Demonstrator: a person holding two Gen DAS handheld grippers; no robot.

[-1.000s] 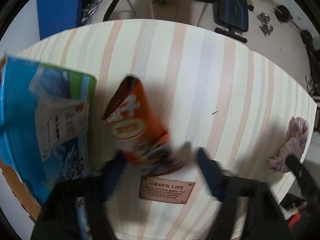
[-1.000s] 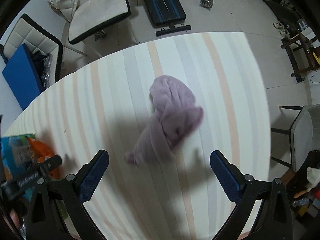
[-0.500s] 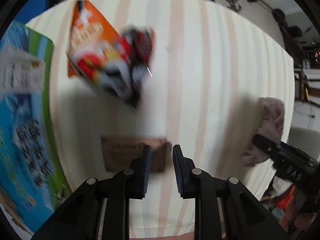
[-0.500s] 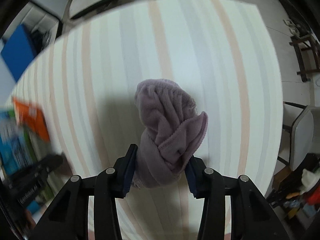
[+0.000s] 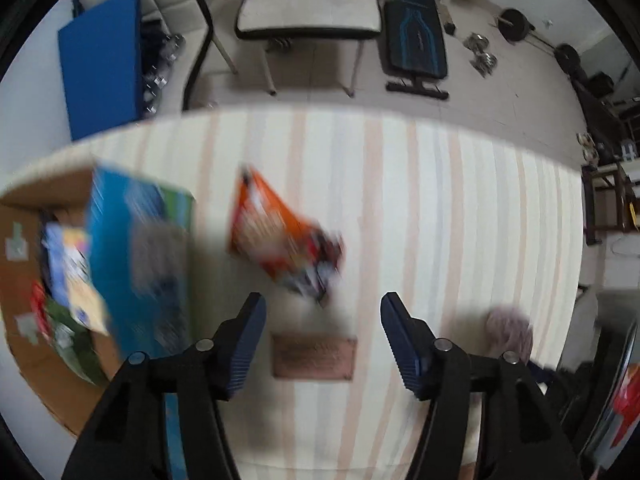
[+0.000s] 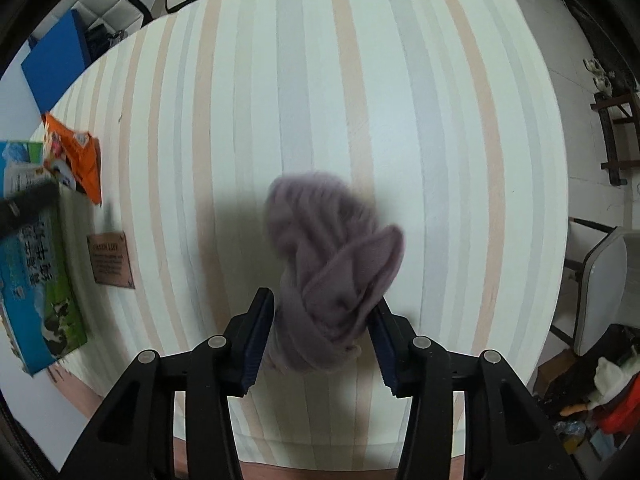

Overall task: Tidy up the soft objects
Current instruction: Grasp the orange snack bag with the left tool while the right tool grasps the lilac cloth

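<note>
Where shut and empty half a second back, left gripper point(image 5: 323, 312) now wide open, holding nothing, above snack bag point(image 5: 280, 240) near table's point(image 6: 360, 80) left edge. Right gripper point(image 6: 322, 312) closed on cloth point(image 6: 332, 272), now raised off table's near edge; transfer likely next. Cloth: mauve, fleecy, knotted lump. Bag: orange, crinkly, flat. Carton point(image 5: 140, 256): blue, stiff, leaning at cardboard box point(image 5: 24, 280).

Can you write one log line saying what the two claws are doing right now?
left claw: open, empty, above orange snack bag | right claw: shut on purple cloth | striped table
</note>
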